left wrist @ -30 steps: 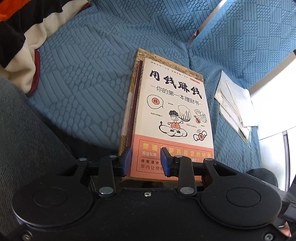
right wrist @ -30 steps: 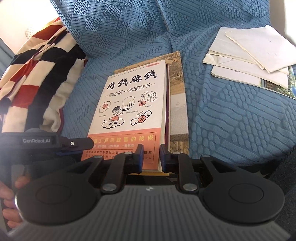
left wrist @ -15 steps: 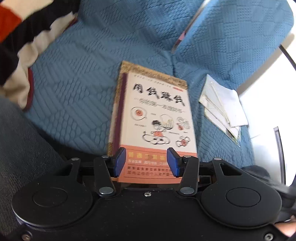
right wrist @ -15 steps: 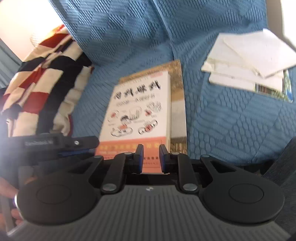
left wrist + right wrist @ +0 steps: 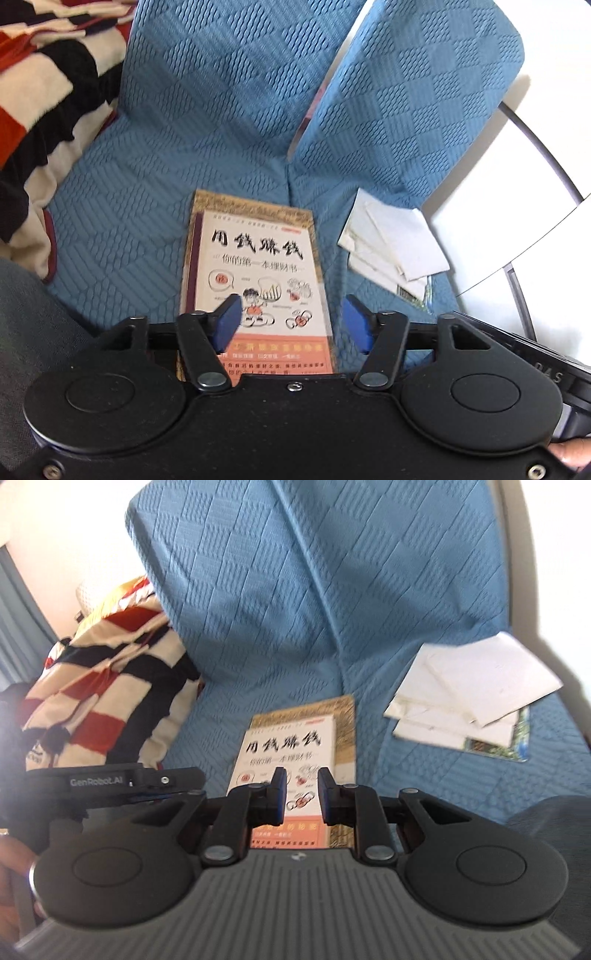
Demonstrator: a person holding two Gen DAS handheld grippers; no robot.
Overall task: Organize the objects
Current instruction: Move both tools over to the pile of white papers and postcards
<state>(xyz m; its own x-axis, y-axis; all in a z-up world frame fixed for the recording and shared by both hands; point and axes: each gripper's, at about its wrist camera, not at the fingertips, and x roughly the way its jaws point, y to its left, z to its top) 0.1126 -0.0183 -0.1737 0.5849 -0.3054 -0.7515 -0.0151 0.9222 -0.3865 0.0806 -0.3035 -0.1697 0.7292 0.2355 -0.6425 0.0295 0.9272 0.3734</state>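
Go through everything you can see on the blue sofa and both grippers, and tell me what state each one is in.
White-and-orange paperback book: closed, face up, stacked on another book.
Tan patterned book underneath: closed, flat on the blue textured sofa cover.
Loose white papers: unevenly piled, fanned out.
Red, black and cream striped blanket: crumpled in a heap.
Left gripper: open, empty, jaws just been opening.
Right gripper: narrow gap, holding nothing.

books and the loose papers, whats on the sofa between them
Nothing: only bare blue sofa cover lies between the books and the papers. The right wrist view shows that gap best; the left wrist view agrees.
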